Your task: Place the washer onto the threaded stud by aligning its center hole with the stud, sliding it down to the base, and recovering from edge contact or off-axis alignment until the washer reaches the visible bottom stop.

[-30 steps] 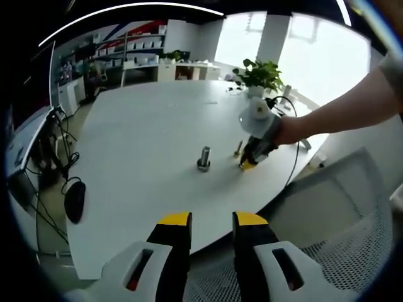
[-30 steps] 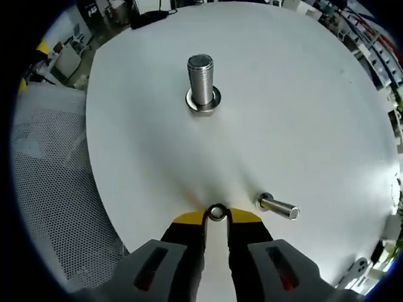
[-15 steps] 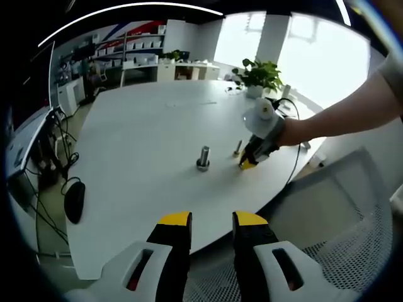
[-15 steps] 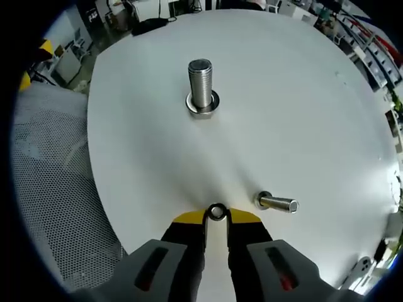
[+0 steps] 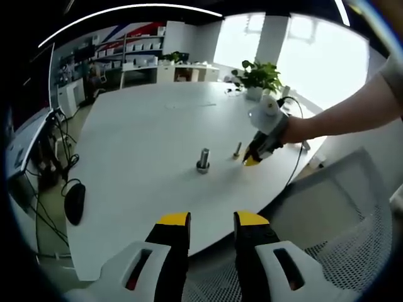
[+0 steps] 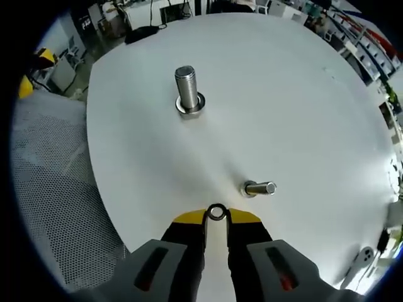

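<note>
In the right gripper view, the right tongs (image 6: 216, 217) are clamped on a small washer (image 6: 216, 212) at their tips, above the white surface (image 6: 302, 113). Ahead and slightly left stands the large threaded stud (image 6: 187, 89); a smaller stud (image 6: 258, 187) is nearer, to the right. The left gripper view shows the left tongs (image 5: 211, 221) apart, holding nothing, and a potted plant (image 5: 257, 77) far beyond them.

Two threaded studs stand on the worktop (image 6: 302, 94): large stud (image 6: 187, 90), small stud (image 6: 258, 188). One washer (image 6: 216, 212).
</note>
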A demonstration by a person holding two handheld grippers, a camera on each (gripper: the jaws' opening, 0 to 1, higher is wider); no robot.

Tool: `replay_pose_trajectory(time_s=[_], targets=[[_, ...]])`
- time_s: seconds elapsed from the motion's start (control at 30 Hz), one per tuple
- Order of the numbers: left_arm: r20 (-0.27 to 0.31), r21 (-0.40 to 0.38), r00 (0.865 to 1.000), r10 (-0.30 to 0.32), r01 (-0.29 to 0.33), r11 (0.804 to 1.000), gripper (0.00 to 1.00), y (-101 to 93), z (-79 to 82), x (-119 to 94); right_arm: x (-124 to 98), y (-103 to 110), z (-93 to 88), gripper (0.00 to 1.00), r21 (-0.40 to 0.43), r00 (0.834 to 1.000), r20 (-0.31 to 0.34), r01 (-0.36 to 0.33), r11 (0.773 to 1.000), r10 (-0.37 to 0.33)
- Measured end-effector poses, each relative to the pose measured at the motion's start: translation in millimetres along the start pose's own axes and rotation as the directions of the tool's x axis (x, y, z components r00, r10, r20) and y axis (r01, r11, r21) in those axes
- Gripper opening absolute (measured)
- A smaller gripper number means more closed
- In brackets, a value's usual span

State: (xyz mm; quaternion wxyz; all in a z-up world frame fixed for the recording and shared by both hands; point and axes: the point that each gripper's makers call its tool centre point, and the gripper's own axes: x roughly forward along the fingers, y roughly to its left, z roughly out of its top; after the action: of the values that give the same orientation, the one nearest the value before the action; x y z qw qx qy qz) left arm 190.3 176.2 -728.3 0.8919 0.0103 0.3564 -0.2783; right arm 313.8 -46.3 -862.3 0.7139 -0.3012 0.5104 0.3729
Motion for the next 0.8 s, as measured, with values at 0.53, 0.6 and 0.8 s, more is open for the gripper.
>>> replay_pose_trajectory(time_s=[0.53,0.6,0.8], targets=[[0.011,-0.004,1.000,-0.001,0.001,1.000,0.28,0.0,1.9,0,-22,-20,0.7,0.14,0.044,0.998,0.049,0.036,0.998,-0.038],[0.011,-0.004,1.000,-0.001,0.002,1.000,0.28,0.0,1.8,0,-25,-21,2.9,0.14,0.040,0.998,0.055,0.041,0.998,-0.043],[0.017,-0.001,1.000,-0.005,0.006,1.000,0.28,-0.8,3.3,1,-36,-27,10.5,0.14,0.034,0.995,0.080,0.057,0.998,-0.059]])
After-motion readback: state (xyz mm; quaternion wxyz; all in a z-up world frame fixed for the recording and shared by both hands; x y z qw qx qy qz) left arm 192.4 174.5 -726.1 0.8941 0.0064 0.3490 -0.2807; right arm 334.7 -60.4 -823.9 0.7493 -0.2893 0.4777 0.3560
